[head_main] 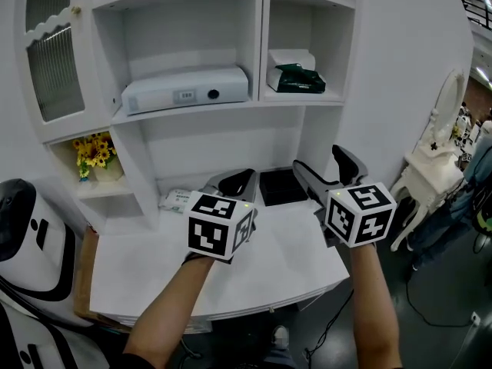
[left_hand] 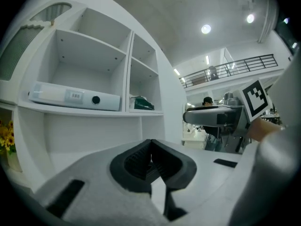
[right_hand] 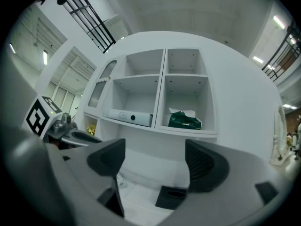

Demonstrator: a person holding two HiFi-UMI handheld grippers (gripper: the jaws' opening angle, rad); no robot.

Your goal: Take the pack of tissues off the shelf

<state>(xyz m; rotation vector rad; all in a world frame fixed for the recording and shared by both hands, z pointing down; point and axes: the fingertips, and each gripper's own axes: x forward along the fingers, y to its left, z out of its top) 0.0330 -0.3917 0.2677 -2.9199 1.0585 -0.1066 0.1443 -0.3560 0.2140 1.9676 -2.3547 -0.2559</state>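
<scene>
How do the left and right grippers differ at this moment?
The left gripper has its fingers pressed together; the right gripper has them wide apart. The left gripper is over the middle of the desk; the right gripper is by its right edge, nearer the compartment holding the tissue pack. Both are empty; neither touches the pack.

Cubby [head_main: 307, 21] front open; divider [head_main: 260, 37] beside tissue pack [head_main: 296, 79].

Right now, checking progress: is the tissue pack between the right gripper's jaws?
No, the tissue pack lies on the shelf, beyond the open jaws.
</scene>
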